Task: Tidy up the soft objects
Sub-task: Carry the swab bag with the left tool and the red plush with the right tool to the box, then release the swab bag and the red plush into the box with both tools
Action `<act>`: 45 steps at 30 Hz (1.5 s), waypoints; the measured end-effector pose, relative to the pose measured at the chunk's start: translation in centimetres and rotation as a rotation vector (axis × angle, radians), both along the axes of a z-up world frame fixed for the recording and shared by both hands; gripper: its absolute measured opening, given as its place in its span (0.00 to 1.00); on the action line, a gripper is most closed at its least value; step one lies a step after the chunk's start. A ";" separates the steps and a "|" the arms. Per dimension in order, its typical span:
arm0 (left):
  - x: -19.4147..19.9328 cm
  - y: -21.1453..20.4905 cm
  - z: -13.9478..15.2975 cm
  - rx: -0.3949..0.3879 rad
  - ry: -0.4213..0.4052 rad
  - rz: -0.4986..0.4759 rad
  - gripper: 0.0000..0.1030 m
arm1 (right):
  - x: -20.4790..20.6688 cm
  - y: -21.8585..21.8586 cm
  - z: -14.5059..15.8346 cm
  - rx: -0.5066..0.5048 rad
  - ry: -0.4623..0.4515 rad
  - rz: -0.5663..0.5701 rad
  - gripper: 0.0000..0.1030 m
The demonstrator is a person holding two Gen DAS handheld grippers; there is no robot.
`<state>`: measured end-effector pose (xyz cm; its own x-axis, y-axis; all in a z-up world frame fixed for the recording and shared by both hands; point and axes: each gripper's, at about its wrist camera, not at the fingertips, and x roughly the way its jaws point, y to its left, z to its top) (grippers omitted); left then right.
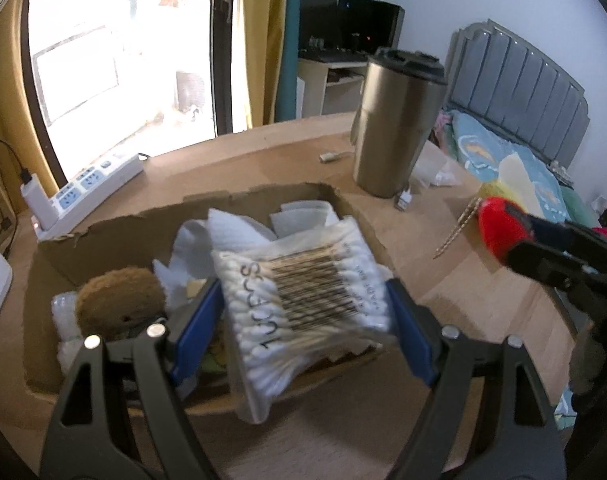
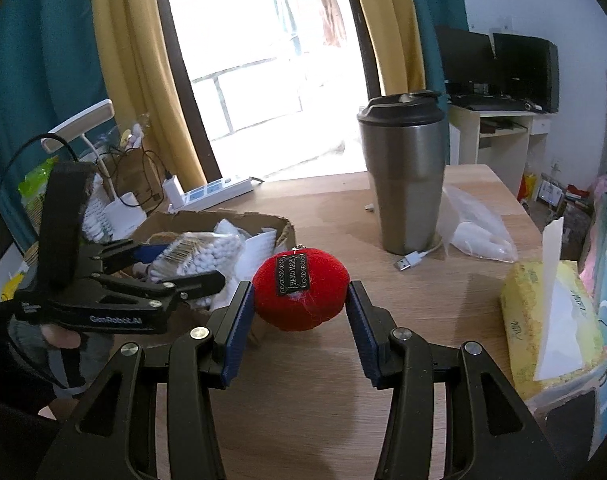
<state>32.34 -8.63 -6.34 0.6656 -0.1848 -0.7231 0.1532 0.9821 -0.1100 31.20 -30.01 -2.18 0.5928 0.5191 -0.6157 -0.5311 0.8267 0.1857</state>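
My left gripper is shut on a clear bag of cotton swabs and holds it over the near rim of an open cardboard box. The box holds white cloths and a brown plush. My right gripper is shut on a red plush ball with a black label, held just above the wooden table, right of the box. The red ball also shows at the right in the left wrist view. The left gripper and swab bag show at left in the right wrist view.
A steel tumbler stands at mid-table with a USB plug and a clear plastic bag beside it. A yellow tissue pack lies at the right edge. A white power strip lies behind the box. A bed is beyond the table.
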 end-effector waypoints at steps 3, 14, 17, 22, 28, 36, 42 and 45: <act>0.5 -0.3 -0.5 0.002 0.026 -0.017 0.80 | 0.2 -0.3 -0.1 0.002 0.000 -0.013 0.48; -1.4 1.2 1.6 -0.048 -0.056 -0.028 0.90 | 0.2 1.7 0.5 -0.004 -0.019 -0.002 0.48; -2.0 2.0 1.9 -0.062 -0.068 -0.018 0.90 | 0.1 2.9 0.8 -0.012 -0.027 0.015 0.48; -2.9 4.3 2.6 -0.082 -0.093 0.013 0.90 | 0.1 5.0 1.4 -0.024 -0.039 0.046 0.48; -4.2 7.4 3.3 -0.092 -0.141 0.061 0.90 | 0.9 7.5 1.4 -0.039 -0.044 0.071 0.48; -4.8 11.4 2.8 -0.107 -0.144 0.131 0.90 | 2.9 10.8 0.4 -0.066 -0.028 0.079 0.48; -5.1 13.2 2.2 -0.131 -0.142 0.163 0.90 | 4.3 12.2 -0.5 -0.076 -0.002 0.052 0.48; -5.3 13.7 2.0 -0.140 -0.147 0.169 0.90 | 4.9 12.9 -0.9 -0.092 0.009 0.044 0.48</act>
